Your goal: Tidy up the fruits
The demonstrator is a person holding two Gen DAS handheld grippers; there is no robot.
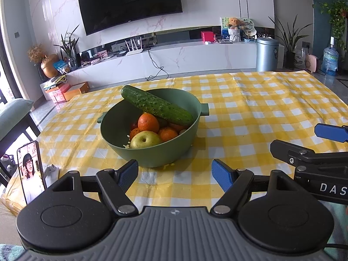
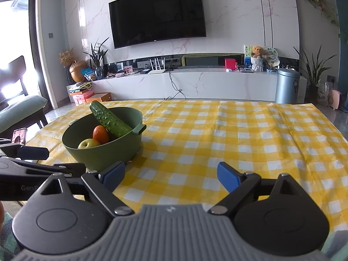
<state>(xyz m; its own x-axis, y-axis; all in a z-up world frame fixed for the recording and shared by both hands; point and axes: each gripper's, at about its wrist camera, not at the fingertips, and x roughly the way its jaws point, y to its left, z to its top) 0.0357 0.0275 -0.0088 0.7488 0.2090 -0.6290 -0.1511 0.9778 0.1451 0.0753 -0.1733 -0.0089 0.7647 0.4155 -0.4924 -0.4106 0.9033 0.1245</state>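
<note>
Both grippers sit short of the green bowl [image 1: 152,148], jaws spread wide, nothing between the pads. Left gripper [image 1: 175,175]: the bowl stands just ahead of its open jaws, roughly centred on the gap. Right gripper [image 2: 170,175]: the bowl lies ahead and off to the left of its jaws, with bare checked tablecloth [image 2: 239,141] straight in front. Cucumber [image 1: 156,105] lies tilted across the rim, far end overhanging, near end propped on the oranges [image 1: 148,122]; a yellow-green apple [image 1: 144,139] sits nearest the left jaws. Main risk: lifting or nudging the cucumber near one end could tip it off the rim onto the cloth. Pulling an orange from beneath would probably shift the pile and drop the cucumber. Fruit deeper in the bowl is partly hidden, so count uncertain. The light bowl may slide if a finger catches the rim.
</note>
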